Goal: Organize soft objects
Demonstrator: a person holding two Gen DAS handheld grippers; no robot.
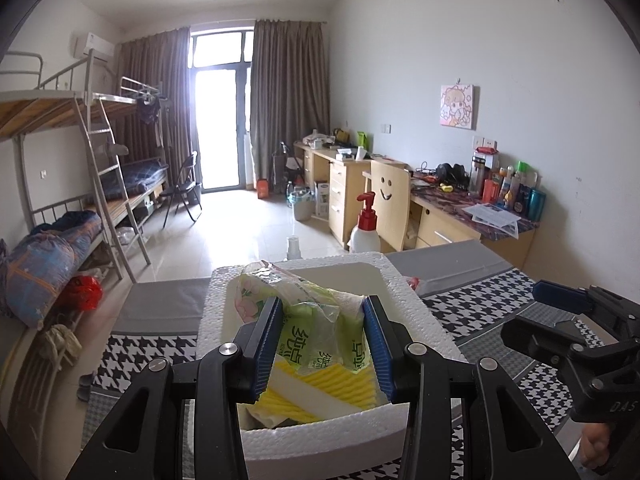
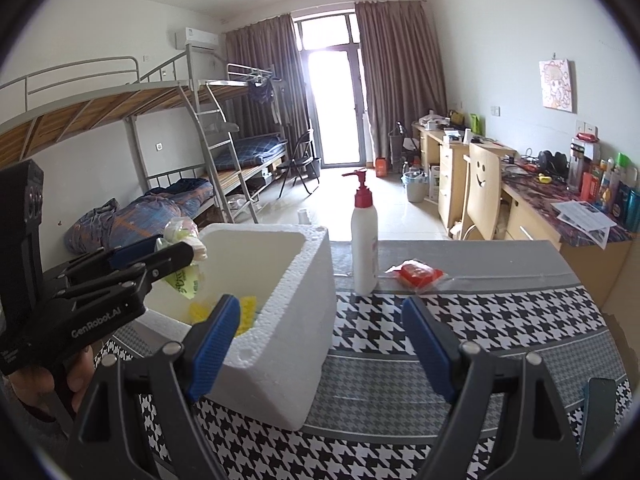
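A soft tissue pack in green printed plastic (image 1: 316, 344) sits between the blue pads of my left gripper (image 1: 323, 308), which is shut on it. It hangs over the open white foam box (image 1: 308, 430). Yellow and white sponges (image 1: 332, 384) lie inside the box. From the right wrist view, the left gripper (image 2: 176, 250) holds the pack (image 2: 182, 280) above the box (image 2: 304, 280). My right gripper (image 2: 320, 302) stands open and holds nothing, low over the houndstooth cloth at the box's right side. A red soft packet (image 2: 416, 272) lies on the table beyond it.
A white pump bottle with a red top (image 2: 365, 248) stands upright on the table between the box and the red packet. The houndstooth cloth (image 2: 460, 320) covers the table. Bunk beds are on the left, desks and a chair on the right.
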